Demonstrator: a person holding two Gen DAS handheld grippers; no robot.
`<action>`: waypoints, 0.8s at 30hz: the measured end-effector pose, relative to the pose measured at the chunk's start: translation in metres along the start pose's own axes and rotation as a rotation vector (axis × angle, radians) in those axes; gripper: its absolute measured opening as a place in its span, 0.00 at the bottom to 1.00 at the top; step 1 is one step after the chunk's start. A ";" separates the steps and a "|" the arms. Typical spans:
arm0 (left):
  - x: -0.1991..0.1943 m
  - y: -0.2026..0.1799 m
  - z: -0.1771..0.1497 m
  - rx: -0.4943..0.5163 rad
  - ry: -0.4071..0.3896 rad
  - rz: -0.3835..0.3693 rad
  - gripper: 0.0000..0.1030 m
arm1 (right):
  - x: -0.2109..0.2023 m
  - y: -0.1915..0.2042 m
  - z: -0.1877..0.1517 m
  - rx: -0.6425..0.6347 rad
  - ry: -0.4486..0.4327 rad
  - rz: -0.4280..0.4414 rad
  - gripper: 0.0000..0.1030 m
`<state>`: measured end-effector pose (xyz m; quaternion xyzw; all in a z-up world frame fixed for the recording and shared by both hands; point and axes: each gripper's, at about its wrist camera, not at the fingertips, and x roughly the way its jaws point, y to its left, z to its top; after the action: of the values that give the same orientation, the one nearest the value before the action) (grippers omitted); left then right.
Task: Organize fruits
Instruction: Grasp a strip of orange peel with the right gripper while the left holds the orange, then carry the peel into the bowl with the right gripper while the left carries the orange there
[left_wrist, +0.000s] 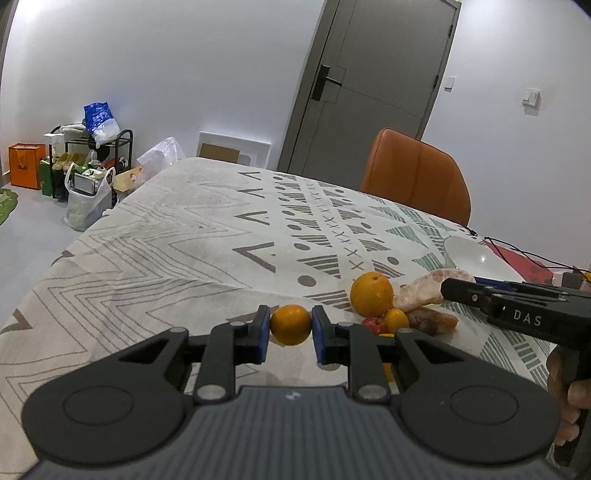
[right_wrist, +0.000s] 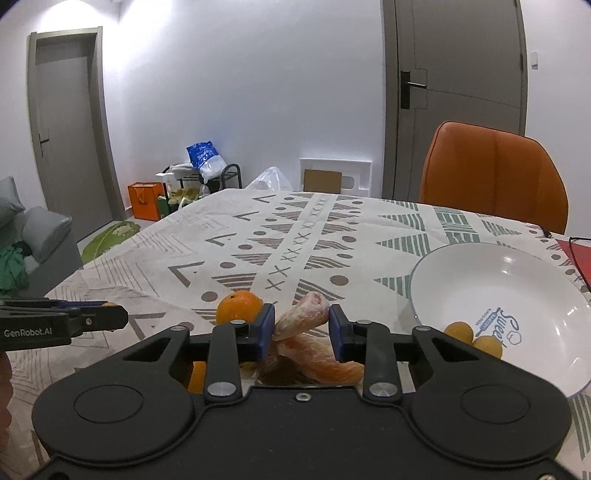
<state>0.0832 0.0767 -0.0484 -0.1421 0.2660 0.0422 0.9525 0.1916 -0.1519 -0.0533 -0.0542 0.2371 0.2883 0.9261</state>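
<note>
My left gripper (left_wrist: 290, 326) is shut on a small tangerine (left_wrist: 290, 317), held just above the patterned tablecloth (left_wrist: 192, 236). My right gripper (right_wrist: 302, 328) is shut on a pale pink citrus segment (right_wrist: 304, 312), its blue pads pressing both sides. Under it lie a peeled orange segment (right_wrist: 325, 363) and a brownish piece. A big orange (right_wrist: 238, 306) sits to the left of that pile. In the left wrist view the pile also holds a small red fruit (left_wrist: 373, 325) and a small orange (left_wrist: 396, 319). At the right, the white bowl (right_wrist: 498, 280) holds two small yellow fruits (right_wrist: 458, 330).
An orange chair (right_wrist: 495, 177) stands behind the table's far right side, with a grey door (right_wrist: 458, 74) beyond it. A red mat (left_wrist: 517, 258) with a black cable lies past the bowl. Bags and a shoe rack (left_wrist: 88, 162) crowd the floor at the left.
</note>
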 end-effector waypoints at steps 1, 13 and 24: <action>0.000 -0.001 0.000 0.002 0.000 -0.001 0.22 | -0.001 -0.001 0.000 0.002 -0.004 0.000 0.29; 0.000 -0.022 0.010 0.046 -0.018 -0.031 0.22 | -0.025 -0.021 0.005 0.038 -0.064 -0.037 0.25; 0.005 -0.052 0.015 0.101 -0.026 -0.073 0.22 | -0.041 -0.055 -0.003 0.103 -0.082 -0.064 0.07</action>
<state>0.1036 0.0314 -0.0256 -0.1027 0.2503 -0.0040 0.9627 0.1915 -0.2186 -0.0382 -0.0022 0.2118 0.2479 0.9453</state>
